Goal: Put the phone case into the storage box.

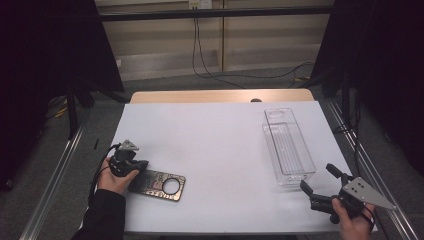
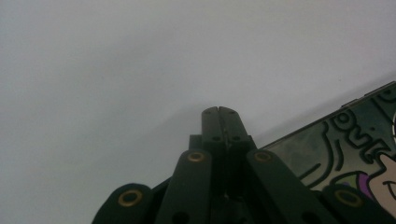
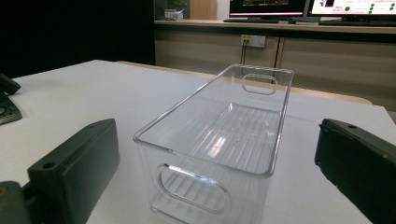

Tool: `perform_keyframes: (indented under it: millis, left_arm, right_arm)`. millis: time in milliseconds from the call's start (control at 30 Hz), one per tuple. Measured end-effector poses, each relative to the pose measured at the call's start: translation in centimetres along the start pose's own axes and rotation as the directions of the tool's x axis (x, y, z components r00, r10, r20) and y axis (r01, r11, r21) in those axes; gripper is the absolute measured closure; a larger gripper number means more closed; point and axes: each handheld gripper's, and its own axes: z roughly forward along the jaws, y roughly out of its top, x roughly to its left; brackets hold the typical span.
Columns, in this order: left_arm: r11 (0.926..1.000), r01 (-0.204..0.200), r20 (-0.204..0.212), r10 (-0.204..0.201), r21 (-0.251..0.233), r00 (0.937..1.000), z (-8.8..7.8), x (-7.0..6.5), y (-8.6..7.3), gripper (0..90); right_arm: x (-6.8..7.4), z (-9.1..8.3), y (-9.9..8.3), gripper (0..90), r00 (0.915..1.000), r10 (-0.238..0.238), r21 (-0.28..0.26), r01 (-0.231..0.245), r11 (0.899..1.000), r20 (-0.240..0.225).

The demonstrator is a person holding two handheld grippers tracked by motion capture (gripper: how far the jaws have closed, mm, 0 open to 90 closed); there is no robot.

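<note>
A: While the left gripper [image 1: 131, 170] sits at about eight o'clock on the table [image 1: 220, 145], its jaws are pressed fully together with nothing between them; the left gripper view shows the tips resting on bare white surface, just beside the case's edge.

B: And the case [image 1: 159, 185] itself?

A: Flat, touching that gripper's three-o'clock side, patterned face up, round cutout toward its right end. I judge the step is to pick it up, so the jaws should open first, then straddle one long edge rather than push down on the face.

B: It's thin. Any trick?

A: Come in low and level, catch the edge overhanging nothing, and squeeze gently; it may skid on the smooth cover.

B: Further right?

A: The clear bin [image 1: 288, 146] stands at two o'clock, empty, long axis running away from the person. At five o'clock the right gripper [image 1: 320, 184] has its jaws spread wide, holding nothing, aimed at the bin's near end [image 3: 205, 186], apart from it.
</note>
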Motion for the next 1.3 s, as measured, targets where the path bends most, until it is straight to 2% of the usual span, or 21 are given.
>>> perform_keyframes:
  millis: [200, 367, 533, 600, 1000, 1300]
  left_arm:
    - [0.9999, 0.015, 0.009, -0.015, -0.005, 0.9999, -0.5, 0.0, -0.7, 90.0]
    - [1.0, 0.003, 0.006, -0.003, 0.003, 1.0, -0.7, -0.2, -0.9, 90.0]
    - [0.9999, 0.011, 0.029, -0.011, -0.006, 0.9995, -1.1, -0.2, -1.5, 90.0]
    - [0.9999, 0.012, 0.025, -0.012, -0.007, 0.9996, -1.3, -0.4, -1.8, 90.0]
    - [0.9999, -0.002, 0.019, 0.002, 0.014, 0.9998, -2.0, -1.4, -2.4, 90.0]
    - [0.9999, -0.013, 0.044, 0.013, 0.006, 0.999, -2.7, -1.8, -3.5, 90.0]
  right_arm:
    - [0.0, 0.0, 0.0, 0.0, 1.0, 0.002, 0.003, -0.002, 1.0, -0.002]
    - [0.1, 0.0, 0.0, 0.0, 1.0, 0.002, 0.002, -0.002, 1.0, -0.003]
    - [0.0, 0.0, 0.0, 0.0, 1.0, 0.004, 0.002, -0.004, 1.0, -0.007]
    - [0.0, 0.1, 0.0, 0.0, 1.0, 0.004, 0.002, -0.004, 1.0, -0.007]
    - [0.1, 0.1, 0.0, 0.0, 0.9999, -0.001, 0.003, 0.001, 1.0, -0.012]
    - [0.1, 0.1, 0.0, 0.0, 0.9999, -0.002, 0.003, 0.002, 1.0, -0.01]
